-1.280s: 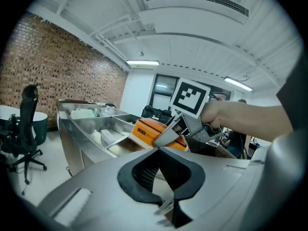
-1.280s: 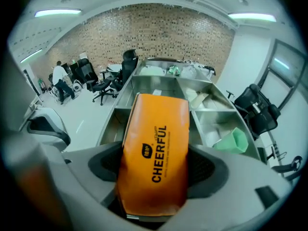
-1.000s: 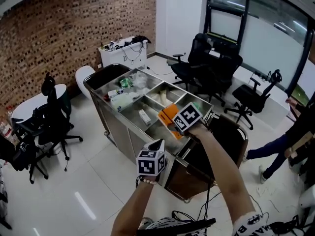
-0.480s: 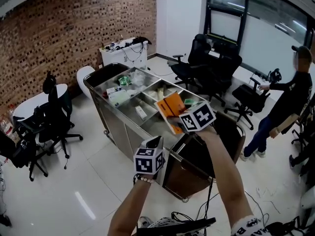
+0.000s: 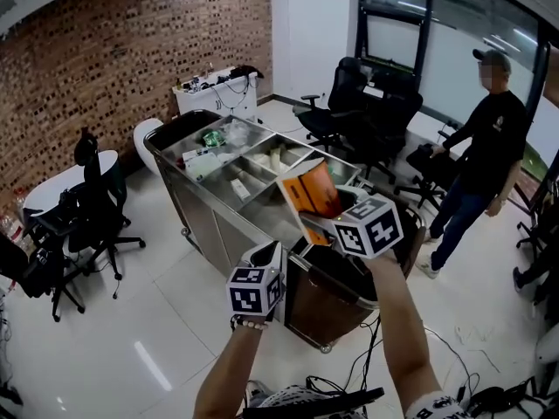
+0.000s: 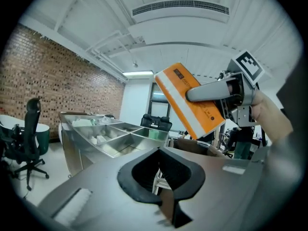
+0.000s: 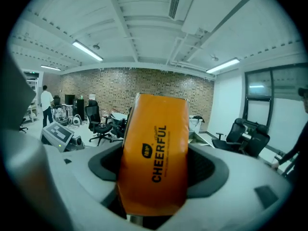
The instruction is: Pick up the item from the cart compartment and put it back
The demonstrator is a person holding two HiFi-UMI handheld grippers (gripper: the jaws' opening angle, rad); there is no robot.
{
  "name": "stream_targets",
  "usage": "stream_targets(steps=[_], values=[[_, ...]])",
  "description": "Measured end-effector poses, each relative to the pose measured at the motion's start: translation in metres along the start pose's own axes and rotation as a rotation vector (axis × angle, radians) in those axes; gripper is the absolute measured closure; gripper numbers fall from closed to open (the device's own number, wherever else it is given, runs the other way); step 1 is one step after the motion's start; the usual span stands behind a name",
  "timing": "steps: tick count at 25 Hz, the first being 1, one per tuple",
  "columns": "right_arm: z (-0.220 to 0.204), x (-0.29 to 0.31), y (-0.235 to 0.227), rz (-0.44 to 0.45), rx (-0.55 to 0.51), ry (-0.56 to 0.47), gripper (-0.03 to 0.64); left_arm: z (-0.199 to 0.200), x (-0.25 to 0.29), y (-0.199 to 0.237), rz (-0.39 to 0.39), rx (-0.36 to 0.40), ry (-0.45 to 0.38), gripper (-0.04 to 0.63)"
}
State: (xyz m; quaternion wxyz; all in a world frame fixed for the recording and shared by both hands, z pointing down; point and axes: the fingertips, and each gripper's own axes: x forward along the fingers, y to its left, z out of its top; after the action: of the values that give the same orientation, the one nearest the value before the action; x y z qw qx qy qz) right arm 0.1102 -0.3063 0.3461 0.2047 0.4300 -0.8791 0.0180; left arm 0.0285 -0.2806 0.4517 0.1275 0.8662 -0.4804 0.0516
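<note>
Well apart, right fingers (image 6: 208,91) round packet (image 7: 154,153)

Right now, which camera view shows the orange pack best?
The right gripper view: the orange pack fills the centre, clamped in the right gripper, and its print CHEERFUL is readable. The left gripper view shows it from the side, tilted in the air. The head view shows it small, with no print readable.

The right gripper (image 5: 327,219) is hiding the orange packet's (image 5: 312,188) lower end; the cart's (image 5: 207,223) contents are appearing too small to name.
</note>
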Motion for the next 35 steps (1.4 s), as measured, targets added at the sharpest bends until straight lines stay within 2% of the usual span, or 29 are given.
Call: stream_targets(steps=[6, 13, 23, 35], values=[[-0.024, -0.043, 0.018, -0.018, 0.064, -0.077, 0.236, -0.008, -0.025, -0.005, 0.048, 0.047, -0.016, 0.593], [-0.053, -0.083, 0.041, -0.055, 0.108, -0.159, 0.236, -0.034, -0.044, -0.011, 0.057, 0.03, 0.004, 0.593], [-0.096, -0.103, 0.06, -0.07, 0.236, -0.192, 0.238, -0.049, -0.059, -0.024, 0.042, 0.015, 0.008, 0.593], [-0.099, -0.111, 0.054, -0.119, 0.26, -0.198, 0.238, -0.032, -0.07, -0.027, -0.001, -0.009, -0.042, 0.592]])
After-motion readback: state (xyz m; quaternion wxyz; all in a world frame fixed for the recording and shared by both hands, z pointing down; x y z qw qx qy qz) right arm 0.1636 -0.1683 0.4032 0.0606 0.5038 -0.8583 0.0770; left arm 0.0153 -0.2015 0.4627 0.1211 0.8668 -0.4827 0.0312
